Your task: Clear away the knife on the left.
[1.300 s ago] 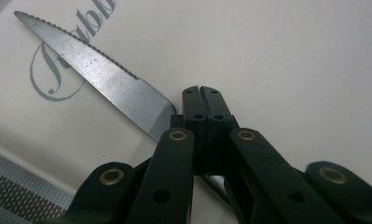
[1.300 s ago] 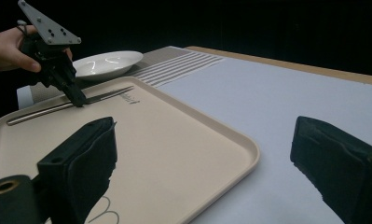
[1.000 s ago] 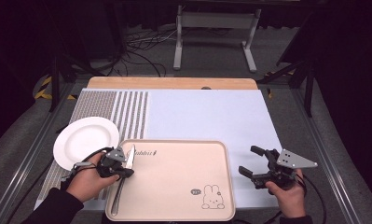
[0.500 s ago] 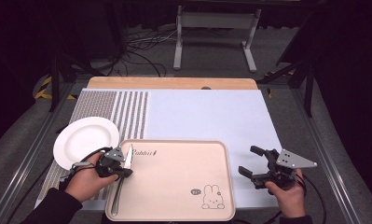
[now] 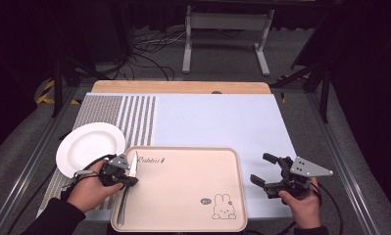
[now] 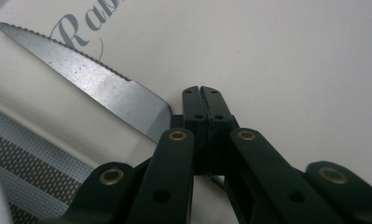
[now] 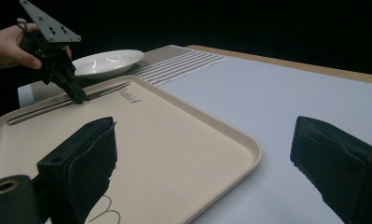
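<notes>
1. Left claw is clenching on the knife, its jaws meeting over the spot where the blade joins the handle, as the left gripper view is showing.
2. Right claw is hanging released over the right edge of the surface, its jaws standing wide apart with nothing between them.
3. That knife is lying flat in the beige tray, along the tray's left rim, near the front left corner of the surface.
4. Its long axis is running front to back; the serrated blade tip is pointing toward the far edge, the handle toward the person.
5. Script lettering beginning "Rabbit" is showing on the tray just beside the blade tip, and a small rabbit drawing is sitting near the tray's front right corner.
6. White plate is resting left of the tray, on the striped mat.
</notes>
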`<state>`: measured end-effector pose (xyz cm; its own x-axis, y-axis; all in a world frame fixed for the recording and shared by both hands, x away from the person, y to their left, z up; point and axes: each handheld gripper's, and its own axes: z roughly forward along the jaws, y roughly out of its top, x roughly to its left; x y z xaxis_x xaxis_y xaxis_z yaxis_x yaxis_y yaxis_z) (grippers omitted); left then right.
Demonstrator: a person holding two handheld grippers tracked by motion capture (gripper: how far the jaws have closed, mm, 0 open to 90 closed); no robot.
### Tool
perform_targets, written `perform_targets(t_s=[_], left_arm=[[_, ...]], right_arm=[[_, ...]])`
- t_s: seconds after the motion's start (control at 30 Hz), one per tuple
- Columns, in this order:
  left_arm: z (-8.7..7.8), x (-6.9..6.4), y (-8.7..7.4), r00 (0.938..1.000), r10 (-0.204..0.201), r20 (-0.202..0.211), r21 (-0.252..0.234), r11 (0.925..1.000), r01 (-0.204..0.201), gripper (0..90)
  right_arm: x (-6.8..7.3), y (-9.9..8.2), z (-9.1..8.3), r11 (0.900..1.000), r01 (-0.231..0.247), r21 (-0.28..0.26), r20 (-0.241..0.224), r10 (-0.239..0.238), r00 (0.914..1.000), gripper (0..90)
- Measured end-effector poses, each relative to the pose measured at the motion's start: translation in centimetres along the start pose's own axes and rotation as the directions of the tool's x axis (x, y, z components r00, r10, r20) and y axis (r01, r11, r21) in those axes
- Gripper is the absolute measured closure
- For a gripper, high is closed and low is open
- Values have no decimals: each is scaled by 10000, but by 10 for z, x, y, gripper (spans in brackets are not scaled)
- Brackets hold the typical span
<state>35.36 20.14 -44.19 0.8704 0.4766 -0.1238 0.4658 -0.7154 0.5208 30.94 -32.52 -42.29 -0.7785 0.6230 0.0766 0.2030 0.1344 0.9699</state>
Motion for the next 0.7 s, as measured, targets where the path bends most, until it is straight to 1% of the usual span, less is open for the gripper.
perform_targets(t_s=[0.03,0.1,0.17,0.2,0.23,0.27,0.33,0.37,0.43,0.47,0.57,0.63,0.7], left_arm=[[-1,0,0,9999,-106,31,-93,9999,107,900],[-3,1,0,9999,-121,34,-179,9998,121,874],[-6,1,1,9997,-172,162,-432,9989,178,860],[-8,0,2,9997,-179,180,-541,9984,189,846],[-10,0,3,9999,-108,131,-658,9978,116,822],[-12,-1,4,9998,-138,107,-788,9968,146,776],[-16,-2,7,10000,-58,-24,-1051,9944,55,694],[-18,-3,8,9999,-64,-104,-1219,9925,51,625],[-22,-4,9,9999,-80,-75,-1441,9895,69,561],[-24,-5,9,9999,-91,-127,-1565,9877,70,516],[-30,-7,11,9991,-113,-412,-2014,9795,28,338],[-35,-8,10,9987,-134,-492,-2303,9731,17,259],[-38,-8,9,9986,-33,-534,-2540,9672,-104,179]], right_arm=[[0,0,0,10000,-4,-5,10,4,10000,75],[0,0,0,10000,-8,-8,16,8,10000,75],[0,0,0,10000,-6,0,18,6,10000,75],[0,0,0,10000,0,7,18,0,10000,75],[0,0,0,10000,3,13,0,-3,10000,75],[0,0,0,10000,1,11,1,-1,10000,75],[0,0,0,10000,3,13,5,-3,10000,75],[0,0,0,10000,5,10,3,-5,10000,75],[0,0,0,10000,7,4,17,-7,10000,75],[0,0,0,10000,7,1,15,-7,10000,75],[0,0,0,10000,-7,-5,17,7,10000,75],[0,-1,0,10000,-9,-10,20,9,10000,75],[0,-1,0,10000,5,-12,1,-5,10000,75]])
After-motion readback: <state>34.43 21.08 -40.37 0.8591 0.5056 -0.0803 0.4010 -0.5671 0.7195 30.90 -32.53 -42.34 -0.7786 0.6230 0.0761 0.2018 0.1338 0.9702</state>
